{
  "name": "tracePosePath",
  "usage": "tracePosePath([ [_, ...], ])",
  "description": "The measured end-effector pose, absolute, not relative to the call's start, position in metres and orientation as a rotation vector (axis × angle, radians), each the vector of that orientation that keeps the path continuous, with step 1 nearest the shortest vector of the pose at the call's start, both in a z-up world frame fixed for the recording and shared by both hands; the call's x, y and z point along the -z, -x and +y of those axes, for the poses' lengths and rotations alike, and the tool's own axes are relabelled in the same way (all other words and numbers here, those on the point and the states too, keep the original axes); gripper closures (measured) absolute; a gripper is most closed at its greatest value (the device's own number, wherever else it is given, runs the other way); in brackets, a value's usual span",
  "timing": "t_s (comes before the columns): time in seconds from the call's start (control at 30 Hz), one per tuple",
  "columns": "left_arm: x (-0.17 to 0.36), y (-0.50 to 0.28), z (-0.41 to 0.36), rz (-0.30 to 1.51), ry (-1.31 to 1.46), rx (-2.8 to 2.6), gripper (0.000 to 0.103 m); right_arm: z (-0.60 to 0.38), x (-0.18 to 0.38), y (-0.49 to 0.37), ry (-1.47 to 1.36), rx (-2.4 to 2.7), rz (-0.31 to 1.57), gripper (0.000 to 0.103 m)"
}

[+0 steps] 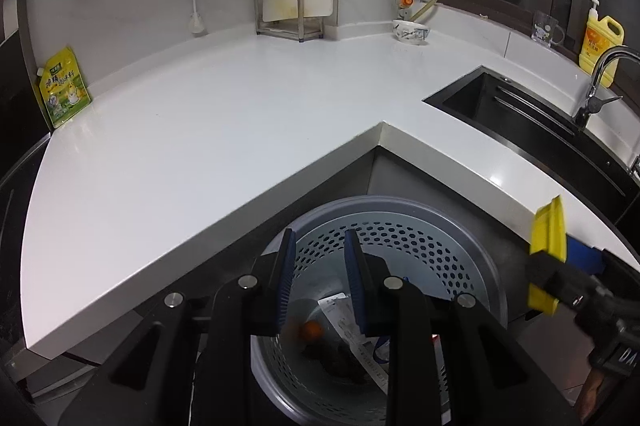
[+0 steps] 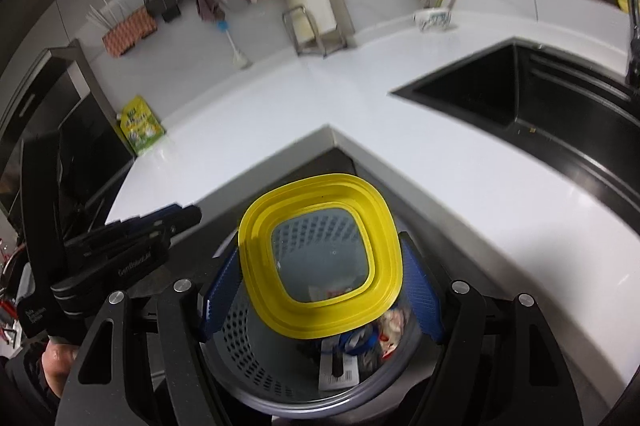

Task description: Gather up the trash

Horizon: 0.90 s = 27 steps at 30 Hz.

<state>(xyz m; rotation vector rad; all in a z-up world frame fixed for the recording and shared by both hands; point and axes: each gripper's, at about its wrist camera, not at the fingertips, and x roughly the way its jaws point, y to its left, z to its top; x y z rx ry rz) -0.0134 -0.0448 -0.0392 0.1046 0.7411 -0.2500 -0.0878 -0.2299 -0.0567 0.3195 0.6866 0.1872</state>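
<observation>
The right gripper [image 2: 320, 286] clamped a yellow square plastic lid [image 2: 320, 254] over the perforated grey waste bin [image 1: 452, 242] below the counter corner, apparently to drop it in. The left gripper [image 1: 320, 278] hung beside it, fingers nearly together, holding nothing.

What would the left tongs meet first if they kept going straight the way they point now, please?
Probably the trash inside the perforated bin: the left tongs point down into its open mouth, toward the paper slip and small orange piece. Depth is unclear.
</observation>
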Motion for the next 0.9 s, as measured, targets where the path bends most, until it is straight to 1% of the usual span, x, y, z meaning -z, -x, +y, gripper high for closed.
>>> tracePosePath([
  [0.23, 0.058, 0.007, -0.043, 0.786, -0.105, 0.232, 0.078, -0.217, 0.089, 0.07, -0.312, -0.2, 0.786, 0.032],
  [0.37, 0.065, 0.005, -0.039, 0.808, -0.099, 0.218, 0.077, -0.211, 0.097, 0.066, -0.299, -0.205, 0.815, 0.031],
  [0.4, 0.066, 0.004, -0.037, 0.814, -0.097, 0.213, 0.074, -0.21, 0.097, 0.065, -0.292, -0.204, 0.819, 0.031],
  [0.43, 0.068, 0.004, -0.036, 0.818, -0.093, 0.209, 0.067, -0.21, 0.098, 0.065, -0.288, -0.203, 0.822, 0.03],
  [0.47, 0.069, 0.003, -0.035, 0.82, -0.091, 0.207, 0.064, -0.21, 0.097, 0.064, -0.288, -0.204, 0.823, 0.03],
  [0.53, 0.07, 0.003, -0.032, 0.822, -0.085, 0.199, 0.051, -0.211, 0.097, 0.065, -0.291, -0.204, 0.821, 0.027],
  [0.6, 0.071, 0.002, -0.029, 0.825, -0.078, 0.194, 0.048, -0.212, 0.095, 0.066, -0.288, -0.195, 0.816, 0.026],
  [0.73, 0.071, 0.001, -0.027, 0.832, -0.069, 0.191, 0.048, -0.212, 0.093, 0.067, -0.285, -0.186, 0.812, 0.025],
  [0.77, 0.071, 0.001, -0.026, 0.833, -0.067, 0.19, 0.047, -0.212, 0.092, 0.067, -0.283, -0.184, 0.813, 0.025],
  [0.83, 0.071, 0.002, -0.025, 0.83, -0.063, 0.186, 0.042, -0.21, 0.091, 0.068, -0.276, -0.182, 0.811, 0.025],
  [0.9, 0.07, 0.001, -0.024, 0.829, -0.056, 0.183, 0.041, -0.209, 0.09, 0.069, -0.269, -0.181, 0.806, 0.025],
])
